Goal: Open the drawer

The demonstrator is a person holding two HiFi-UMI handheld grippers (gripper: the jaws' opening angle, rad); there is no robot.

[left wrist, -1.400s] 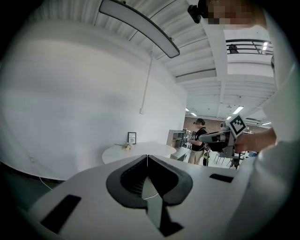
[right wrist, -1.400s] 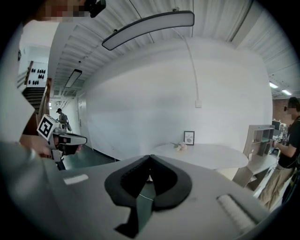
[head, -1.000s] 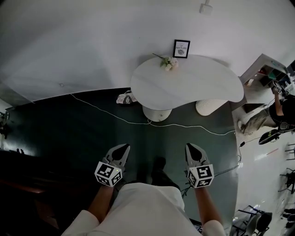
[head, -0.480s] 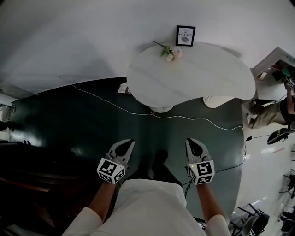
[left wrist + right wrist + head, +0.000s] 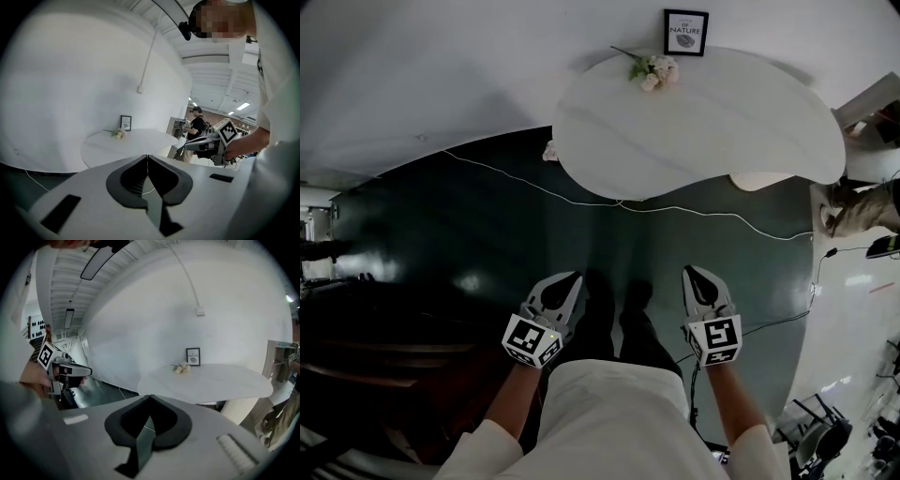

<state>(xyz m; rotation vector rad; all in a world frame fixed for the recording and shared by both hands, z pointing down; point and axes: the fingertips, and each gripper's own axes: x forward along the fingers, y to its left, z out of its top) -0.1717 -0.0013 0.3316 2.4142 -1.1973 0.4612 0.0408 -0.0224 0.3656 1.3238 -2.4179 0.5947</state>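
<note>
Dark green floor (image 5: 469, 234) under curved white wall (image 5: 441, 75). White kidney-shaped table (image 5: 722, 131) ahead, w/ flower sprig (image 5: 654, 68) and small framed print (image 5: 685, 32) at its far edge, and a white cable (image 5: 525, 186) trailing over the floor near its front. Left claw (image 5: 572, 277) and right claw (image 5: 689, 272) are held low in front of the body, both pointing fwd toward the table and well apart from it. Each claw's own view shows jaws together tip to tip w/ nothing btwn them, so both are empty. Drawer: can't find one in any view. No front or handle shows on the table from here, and its underside is hidden. Dark low furniture (image 5: 375, 356) sits off to the left of left claw, too dim to tell if it has drawers. So the key relation is unsettled: if the drawer is at the table it lies straight ahead, w/ right claw lined up nearer the table's middle. If it's in the dark piece, left claw is nearer. My read: approach phase, task barely begun, and a claw must open before taking any handle. Vs a sec ago: table looks bigger and sits higher in head view, print is now near the top edge, and the pedestal is no longer seen. Claws hold much the same spot in front of the body, which reads as walking up to the table.
</note>
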